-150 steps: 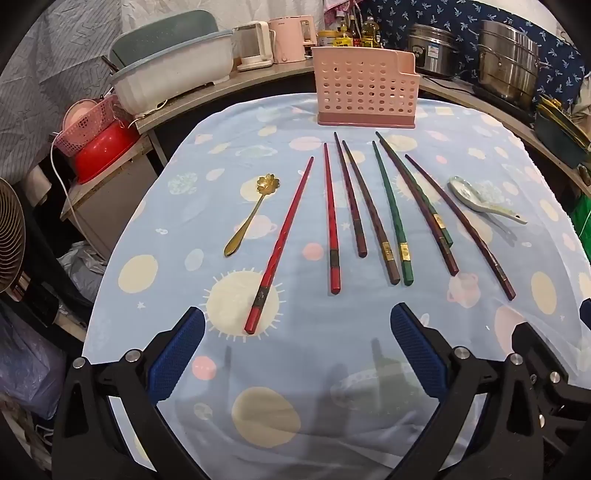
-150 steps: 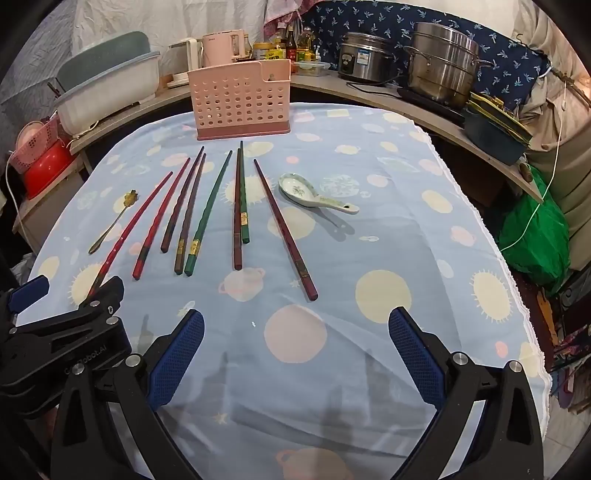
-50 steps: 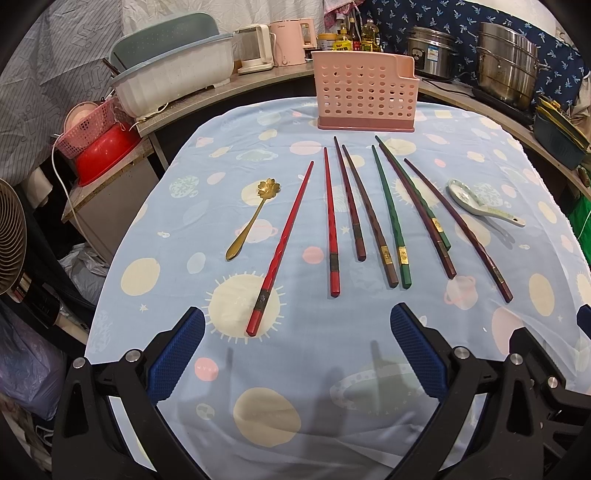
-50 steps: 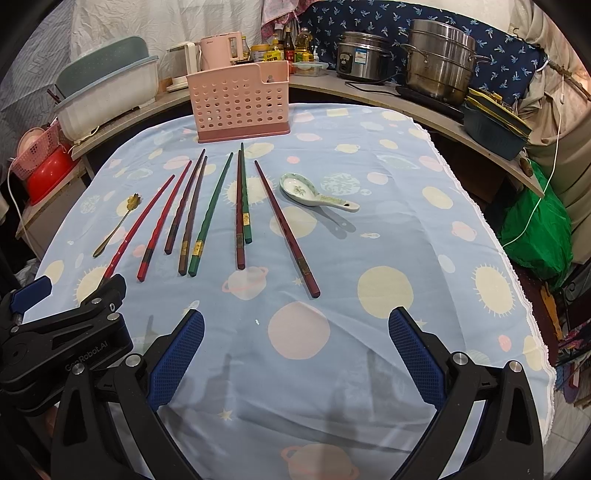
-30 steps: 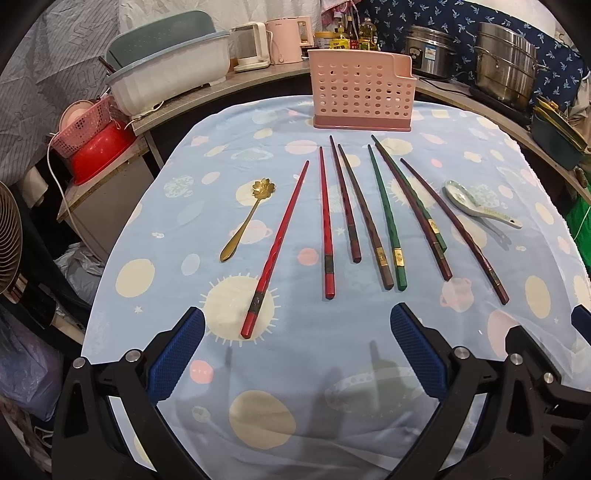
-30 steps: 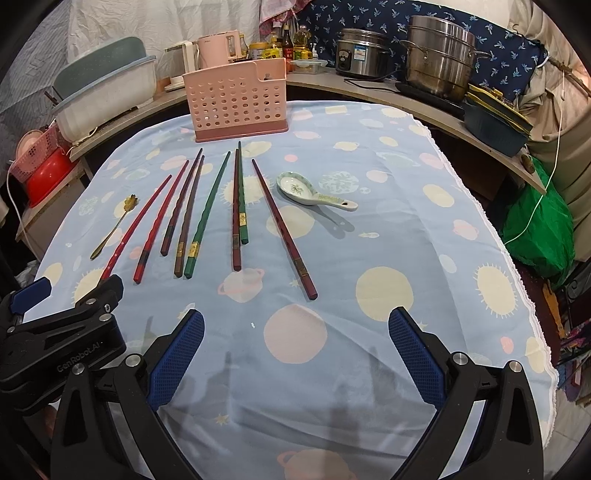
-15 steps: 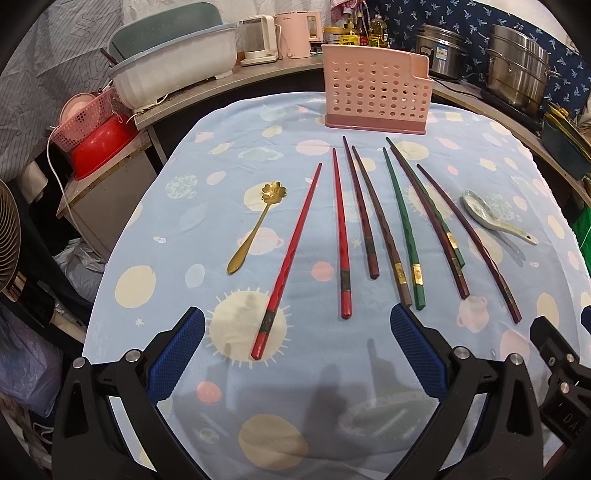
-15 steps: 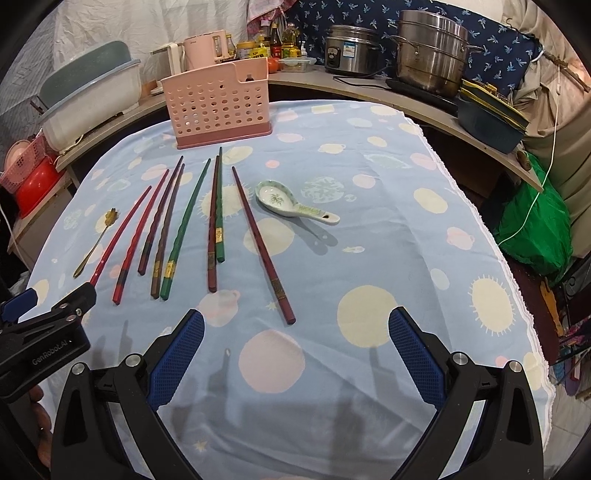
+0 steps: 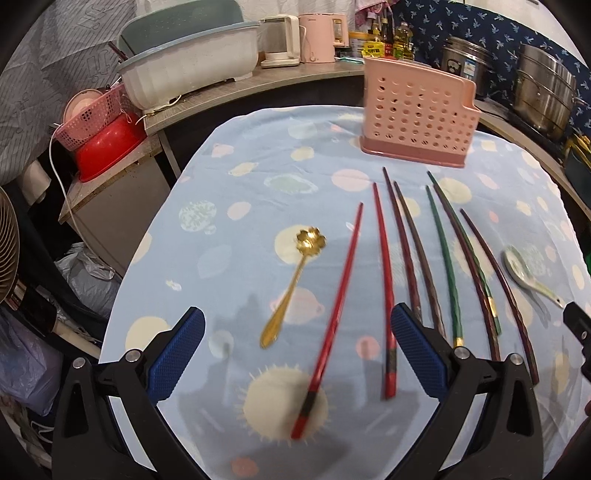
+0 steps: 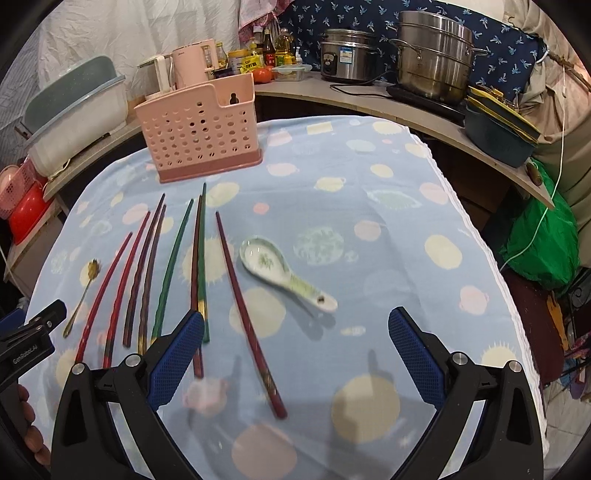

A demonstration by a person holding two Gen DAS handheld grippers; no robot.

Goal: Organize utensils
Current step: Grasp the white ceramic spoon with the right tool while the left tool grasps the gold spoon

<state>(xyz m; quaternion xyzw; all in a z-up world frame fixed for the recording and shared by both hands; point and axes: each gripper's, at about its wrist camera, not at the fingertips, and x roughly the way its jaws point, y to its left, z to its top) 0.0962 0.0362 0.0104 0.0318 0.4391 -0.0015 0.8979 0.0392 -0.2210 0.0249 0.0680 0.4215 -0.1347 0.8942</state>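
Observation:
Several chopsticks, red, brown and green, lie side by side on the blue spotted tablecloth. A gold spoon lies left of them, a white ceramic spoon right of them. A pink perforated utensil holder stands upright at the far side. My left gripper is open above the near ends of the red chopsticks. My right gripper is open above the rightmost dark red chopstick, with the ceramic spoon just ahead. Both are empty.
A curved counter behind the table holds a white tub, kettles, bottles, a rice cooker and steel pots. A red basin sits left. A green bag lies past the right table edge.
Both grippers have moved forward and lower toward the utensils, so the chopsticks now reach between the fingers. Nothing on the table has moved. Both grippers stay open.

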